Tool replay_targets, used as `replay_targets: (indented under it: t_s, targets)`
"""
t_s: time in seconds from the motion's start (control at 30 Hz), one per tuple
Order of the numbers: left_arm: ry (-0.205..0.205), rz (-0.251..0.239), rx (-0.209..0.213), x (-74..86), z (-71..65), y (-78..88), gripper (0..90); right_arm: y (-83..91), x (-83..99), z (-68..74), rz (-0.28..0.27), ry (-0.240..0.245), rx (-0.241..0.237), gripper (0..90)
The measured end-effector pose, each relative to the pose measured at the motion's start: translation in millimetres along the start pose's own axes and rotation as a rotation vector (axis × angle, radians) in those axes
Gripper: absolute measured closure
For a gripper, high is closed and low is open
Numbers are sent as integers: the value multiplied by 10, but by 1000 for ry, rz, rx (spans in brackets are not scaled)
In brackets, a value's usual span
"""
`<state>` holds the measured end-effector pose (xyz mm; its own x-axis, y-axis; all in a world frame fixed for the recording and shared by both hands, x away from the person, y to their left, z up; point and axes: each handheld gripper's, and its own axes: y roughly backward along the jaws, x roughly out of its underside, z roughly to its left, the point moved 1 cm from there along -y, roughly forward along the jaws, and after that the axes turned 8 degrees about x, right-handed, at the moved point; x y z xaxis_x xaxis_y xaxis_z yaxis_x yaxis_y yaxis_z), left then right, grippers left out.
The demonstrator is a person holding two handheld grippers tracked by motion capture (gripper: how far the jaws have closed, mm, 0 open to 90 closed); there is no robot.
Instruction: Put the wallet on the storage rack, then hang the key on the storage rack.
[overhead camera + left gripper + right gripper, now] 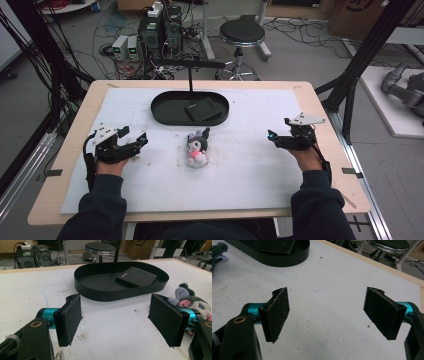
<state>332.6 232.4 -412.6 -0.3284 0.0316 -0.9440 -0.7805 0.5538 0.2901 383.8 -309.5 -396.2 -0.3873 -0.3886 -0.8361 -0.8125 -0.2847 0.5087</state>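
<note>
White foam mat (150, 185): we see it covering most of the pale wooden table (75, 125), speckled with small dark crumbs near our left hand.
Plush toy: the small stuffed doll with dark grey ears, white face and pink body (197, 148) lies on the mat midway between our two hands, just in front of the tray and apart from it.
Tray: the black oval metal tray with a low wall (165, 116) sits at the far middle of the mat; a thin black post rises just behind it.
Wallet: a flat black square leather wallet (203, 109) lies inside the tray, toward its right half.
Left gripper (135, 145): we hold it low over the mat, left of the doll and well apart from it, pointing toward the tray; its jaws stand wide with bare mat between them. In the left gripper view the doll shows just past the right-hand jaw.
Right gripper (272, 139): we hold it over the right part of the mat, well away from the doll; its jaws are spread wide and carry nothing.
Stool: a black round stool (242, 33) stands on the floor beyond the table.
</note>
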Motion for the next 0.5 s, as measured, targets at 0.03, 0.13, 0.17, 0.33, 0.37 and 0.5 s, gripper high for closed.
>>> replay_targets:
  t_s: [0.03,0.13,0.17,0.33,0.37,0.5]
  targets:
    - [1,0,0,-2,2,-5,263,5,2,4,-1,4,1,212]
    - [-5,-1,9,-12,-13,-39,263,39,0,1,-11,1,8,212]
    - [-8,1,16,-15,-21,-56,263,50,3,-7,-16,-3,11,212]
    - [-21,17,50,-21,-100,-117,263,68,40,-51,-15,-22,24,212]
    - [-23,21,54,-18,-113,-130,263,65,44,-55,-12,-28,25,213]
    - [-25,33,63,-8,-140,-146,263,57,52,-53,-11,-33,35,212]
